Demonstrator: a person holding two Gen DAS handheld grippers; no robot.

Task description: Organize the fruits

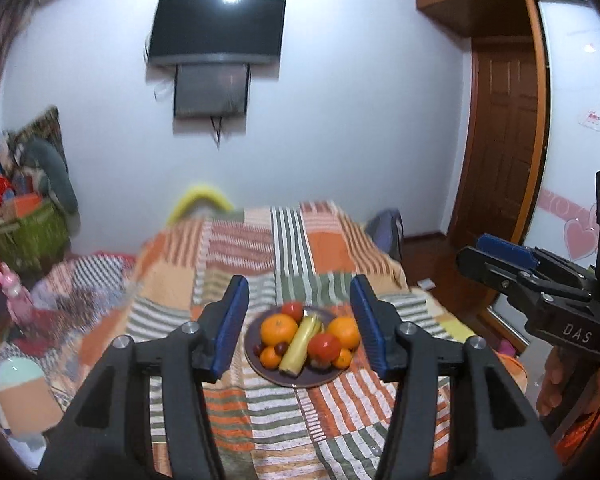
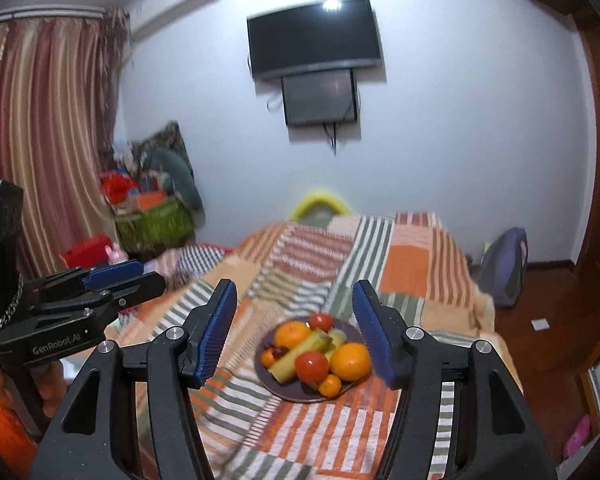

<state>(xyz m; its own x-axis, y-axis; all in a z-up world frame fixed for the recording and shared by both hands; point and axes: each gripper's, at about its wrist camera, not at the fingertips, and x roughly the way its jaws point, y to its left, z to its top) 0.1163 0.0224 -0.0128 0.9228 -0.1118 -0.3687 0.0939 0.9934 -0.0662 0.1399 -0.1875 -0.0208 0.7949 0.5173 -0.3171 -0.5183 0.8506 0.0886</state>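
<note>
Both claws, left claw (image 1: 300,326) and right claw (image 2: 296,330), gape empty, above and short of the fruit plate (image 1: 260,368) on the bed; banana (image 1: 300,344) lies lengthwise away, neither nearer.

Dim, motion-blurred, fisheye-warped edges

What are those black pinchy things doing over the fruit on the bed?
A person holds a gripper in each hand, and both are up in the air, away from the plate of fruit on the striped blanket. The left gripper and right gripper both have open jaws with nothing in them. On the plate sit oranges, tomatoes, a banana and some small dark fruits. Nothing is being touched right now.
</note>
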